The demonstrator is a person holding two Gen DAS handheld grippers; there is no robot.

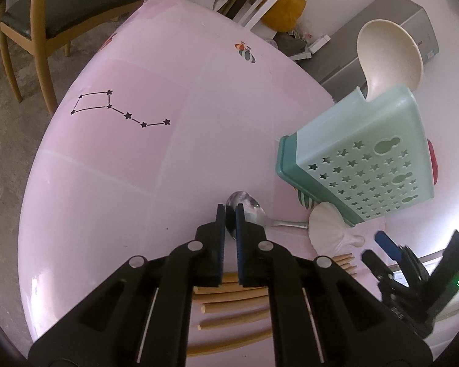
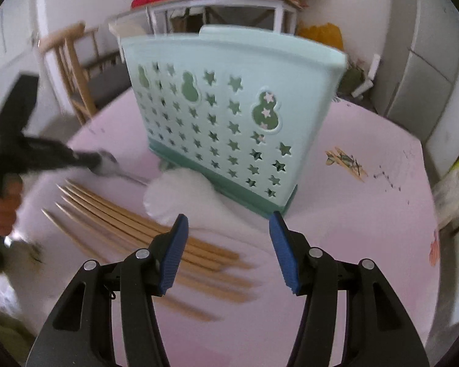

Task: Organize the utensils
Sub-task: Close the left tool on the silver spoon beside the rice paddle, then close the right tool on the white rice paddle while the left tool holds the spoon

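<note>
On a pink counter (image 1: 113,159) stands a mint-green utensil holder (image 1: 361,156) with star-shaped cutouts, and a cream ladle (image 1: 388,55) already sticks up out of it. That ladle looks like the only piece sorted so far.

Left tool (image 1: 230,211): clenched edge-on around the bowl of a metal spoon (image 1: 254,211), whose handle points toward the holder's base. From the right wrist view the spoon seems to sit low, at or just above the counter.

Right tool (image 2: 228,229): jaws spread, gripping nothing, hovering over the counter in front of the holder.

Yet to be put away: a loose row of wooden chopsticks (image 2: 143,229) lying flat near both tools, and a white ceramic soup spoon (image 1: 327,229) resting against the holder's foot. Judging by this, the job is in its early part, with most pieces on the counter.
</note>
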